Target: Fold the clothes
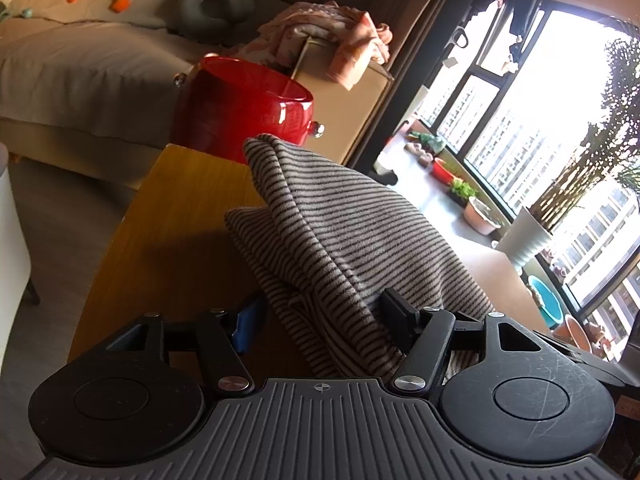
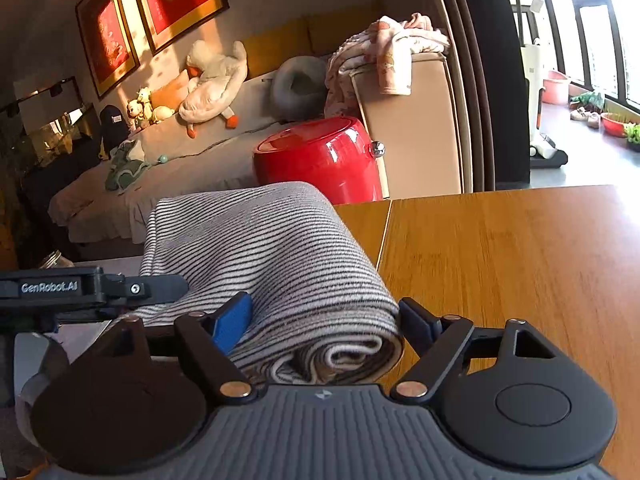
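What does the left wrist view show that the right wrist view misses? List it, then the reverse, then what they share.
Only the left wrist view: the white ribbed planter by the bright window, and the teal pot.

Only the right wrist view: the red framed pictures on the wall, the small plush toys, and the other gripper's black body marked GenRobot.AI.

Both: the striped garment between the fingers, the wooden table, the red stool, the goose plush, and the grey neck pillow.

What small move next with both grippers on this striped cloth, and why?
Probably lower both together onto the wooden table. The right gripper clamps the folded striped cloth at its layered edge, the left gripper holds the other side, and the cloth looks partly lifted.
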Tool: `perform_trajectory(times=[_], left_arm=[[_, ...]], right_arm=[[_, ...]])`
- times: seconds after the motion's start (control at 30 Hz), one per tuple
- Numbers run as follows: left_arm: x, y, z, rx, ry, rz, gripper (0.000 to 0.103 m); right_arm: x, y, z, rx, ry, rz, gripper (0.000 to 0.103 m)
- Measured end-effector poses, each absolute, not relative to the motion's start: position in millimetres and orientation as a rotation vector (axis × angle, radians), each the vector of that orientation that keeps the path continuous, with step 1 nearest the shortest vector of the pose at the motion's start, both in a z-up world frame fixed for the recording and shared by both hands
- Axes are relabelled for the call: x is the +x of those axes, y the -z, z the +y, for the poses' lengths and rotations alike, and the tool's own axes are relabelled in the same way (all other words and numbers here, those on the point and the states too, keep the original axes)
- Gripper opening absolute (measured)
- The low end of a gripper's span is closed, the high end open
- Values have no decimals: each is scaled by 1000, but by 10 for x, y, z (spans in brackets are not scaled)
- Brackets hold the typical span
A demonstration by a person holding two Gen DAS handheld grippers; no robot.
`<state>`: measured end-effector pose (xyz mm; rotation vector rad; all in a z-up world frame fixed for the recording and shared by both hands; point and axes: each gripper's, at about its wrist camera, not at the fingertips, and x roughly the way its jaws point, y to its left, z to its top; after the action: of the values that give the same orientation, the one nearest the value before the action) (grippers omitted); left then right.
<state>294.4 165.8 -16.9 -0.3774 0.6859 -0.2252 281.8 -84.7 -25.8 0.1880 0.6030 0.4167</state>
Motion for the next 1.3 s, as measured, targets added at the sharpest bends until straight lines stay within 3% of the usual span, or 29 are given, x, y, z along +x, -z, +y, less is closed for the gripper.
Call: perform_trajectory(times=[0.87, 1.3], left_arm=[[2853, 106, 1656, -351, 206, 683, 63], [2662, 76, 1619, -362, 166, 671, 68]], right_arm=[[2622, 265, -854, 219, -427, 620, 80], [2520, 286, -953, 265, -370, 624, 101]])
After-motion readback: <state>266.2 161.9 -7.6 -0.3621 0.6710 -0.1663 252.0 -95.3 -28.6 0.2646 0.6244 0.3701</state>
